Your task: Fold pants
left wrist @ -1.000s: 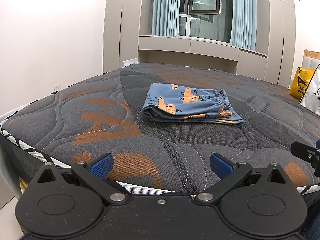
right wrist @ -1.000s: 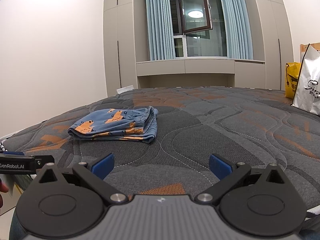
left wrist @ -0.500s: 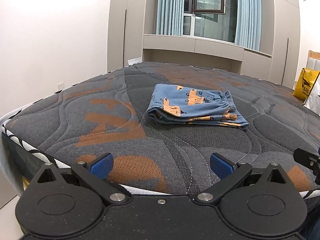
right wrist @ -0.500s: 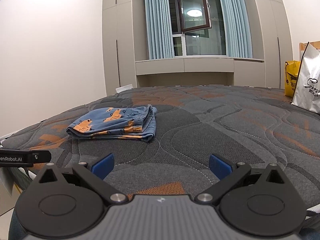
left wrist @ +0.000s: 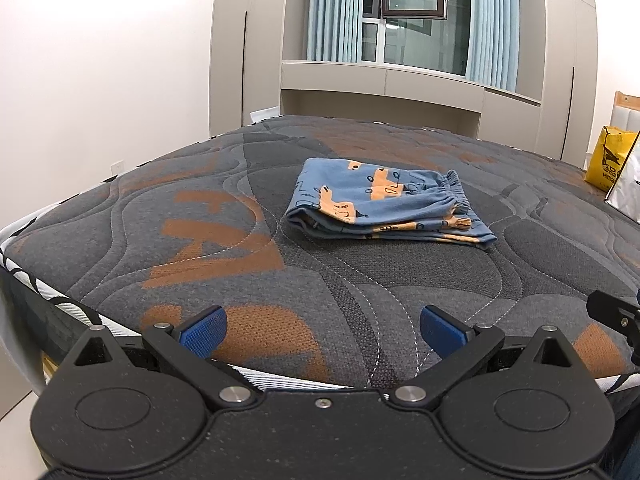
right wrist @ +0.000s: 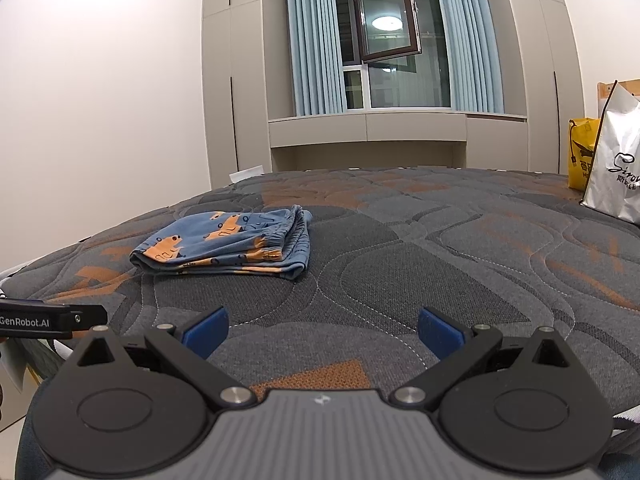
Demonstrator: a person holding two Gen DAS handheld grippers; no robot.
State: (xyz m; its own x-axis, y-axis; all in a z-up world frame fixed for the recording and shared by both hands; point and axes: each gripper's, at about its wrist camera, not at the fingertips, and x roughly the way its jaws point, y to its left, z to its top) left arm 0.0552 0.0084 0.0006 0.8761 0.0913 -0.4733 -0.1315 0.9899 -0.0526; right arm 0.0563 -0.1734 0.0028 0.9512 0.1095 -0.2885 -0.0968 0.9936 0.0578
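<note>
- Left wrist view: the left gripper point(left wrist: 323, 330) has its jaws spread wide, the blue pads point(left wrist: 203, 331) far apart with nothing between them but the mattress point(left wrist: 224, 264) below.
- The pants point(left wrist: 384, 204), blue with orange print, lie folded into a flat bundle well ahead of this claw and a little right of its centre line, resting on the grey and orange quilted mattress and apart from both fingers.
- The gathered elastic waistband sits at the bundle's right end, the rounded fold at its left end; stacked layers show along the near edge.
- Far off to the claw's right, at the mattress edge, stands a yellow bag point(left wrist: 608, 158) with a white bag point(left wrist: 628, 196) just in front of it.
- A black part of the right gripper point(left wrist: 618, 316) pokes in at the right edge, level with the left claw's fingers.
- Right wrist view: the right gripper point(right wrist: 322, 330) is likewise wide open and holds nothing, its blue pads point(right wrist: 440, 332) apart over the bare mattress point(right wrist: 400, 280).
- The pants point(right wrist: 228, 242) lie ahead and to the left of this claw, well clear of it, waistband end toward the right.
- The white bag point(right wrist: 616, 168) and yellow bag point(right wrist: 582, 152) stand far ahead to the claw's right.
- A black bar of the left gripper point(right wrist: 52, 320) marked "GenRobot.AI" shows just left of the right claw's left finger.
- Straight ahead beyond the bed are blue curtains point(right wrist: 316, 40) and an open window point(right wrist: 388, 20).
</note>
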